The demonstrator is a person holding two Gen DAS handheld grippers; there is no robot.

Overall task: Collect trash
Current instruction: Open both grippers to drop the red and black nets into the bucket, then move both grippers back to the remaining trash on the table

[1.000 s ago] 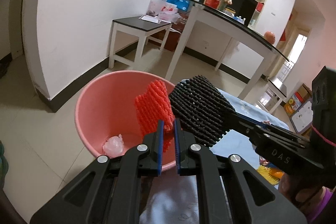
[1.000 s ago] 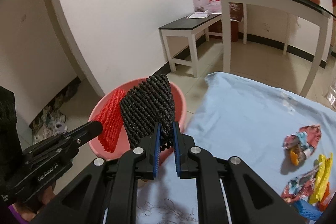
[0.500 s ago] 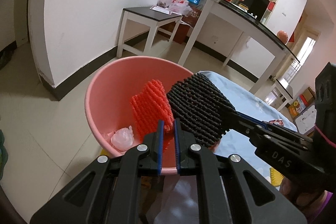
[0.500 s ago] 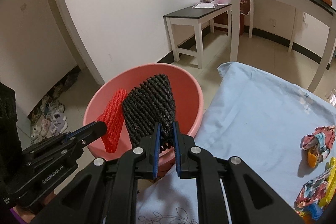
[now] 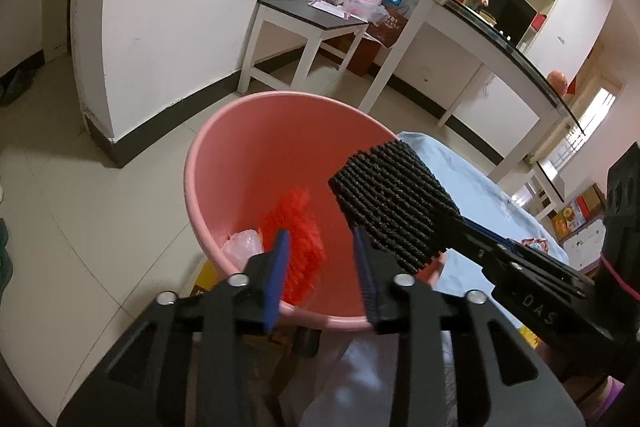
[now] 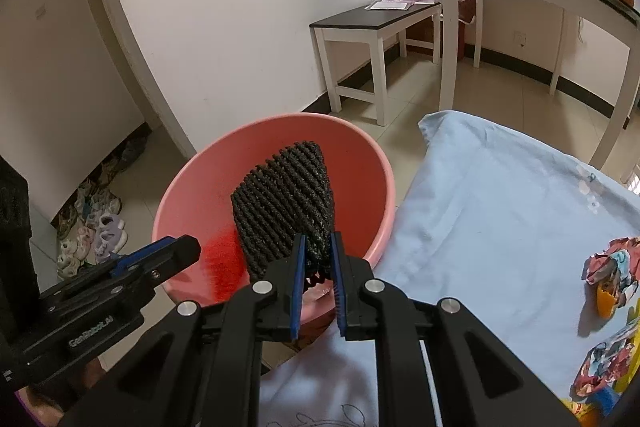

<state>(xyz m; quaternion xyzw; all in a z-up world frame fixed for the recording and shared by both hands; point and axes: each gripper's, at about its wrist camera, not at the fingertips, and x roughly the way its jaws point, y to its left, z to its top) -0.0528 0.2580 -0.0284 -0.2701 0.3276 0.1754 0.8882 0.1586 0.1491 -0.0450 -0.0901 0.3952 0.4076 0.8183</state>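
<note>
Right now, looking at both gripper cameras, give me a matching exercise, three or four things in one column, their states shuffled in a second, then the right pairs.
Things:
1. left gripper
2. right gripper
3. red foam net
4. pink bucket

States:
A. pinching the black foam net
B. on the floor beside the blue cloth
C. fingers spread, holding nothing
D. loose inside the bucket

Pairs: 1-C, 2-A, 3-D, 4-B
</note>
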